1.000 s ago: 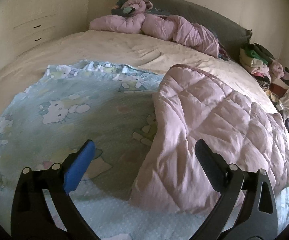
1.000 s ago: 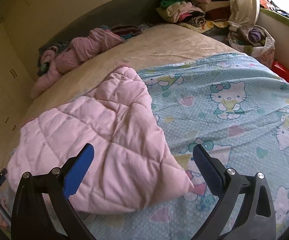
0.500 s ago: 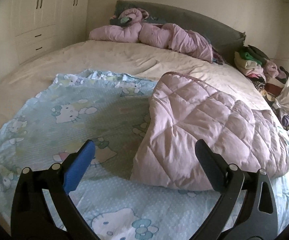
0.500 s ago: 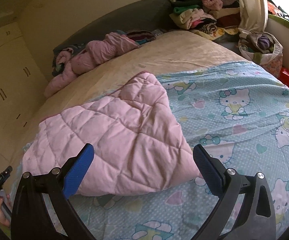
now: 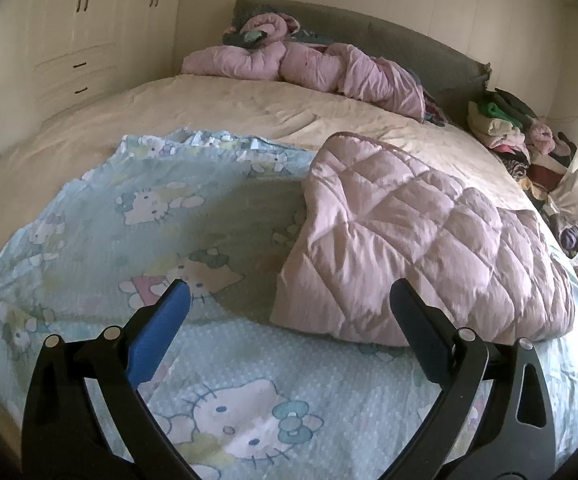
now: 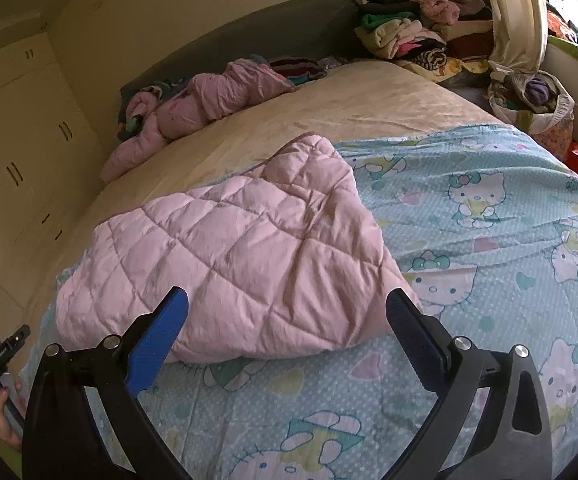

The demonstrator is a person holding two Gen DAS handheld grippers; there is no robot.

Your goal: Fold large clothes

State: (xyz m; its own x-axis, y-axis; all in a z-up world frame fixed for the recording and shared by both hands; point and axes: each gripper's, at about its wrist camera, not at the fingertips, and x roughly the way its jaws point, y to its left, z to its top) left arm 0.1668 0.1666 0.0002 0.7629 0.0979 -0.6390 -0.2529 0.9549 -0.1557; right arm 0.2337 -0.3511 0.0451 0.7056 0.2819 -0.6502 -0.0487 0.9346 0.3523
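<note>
A pink quilted garment (image 5: 421, 240) lies folded over in a thick pad on a light-blue cartoon-cat sheet (image 5: 193, 216) spread across the bed. It also shows in the right wrist view (image 6: 233, 264), on the same sheet (image 6: 489, 232). My left gripper (image 5: 289, 304) is open and empty, held above the sheet just before the pad's near left corner. My right gripper (image 6: 287, 304) is open and empty, held above the pad's near edge. The left gripper also shows at the far left of the right wrist view (image 6: 1, 356), in a hand.
A crumpled pink padded garment (image 5: 309, 68) lies by the grey headboard (image 5: 409, 48). A pile of folded clothes (image 5: 505, 128) sits at the bed's far right corner, with a curtain (image 6: 517, 12) and a bag of clothes (image 6: 533, 96) beside it. White wardrobes (image 5: 49, 40) stand to the left.
Both grippers have drawn back and up from the pink pad, which now looks smaller and farther away. Both stayed open. The pad has not moved.
</note>
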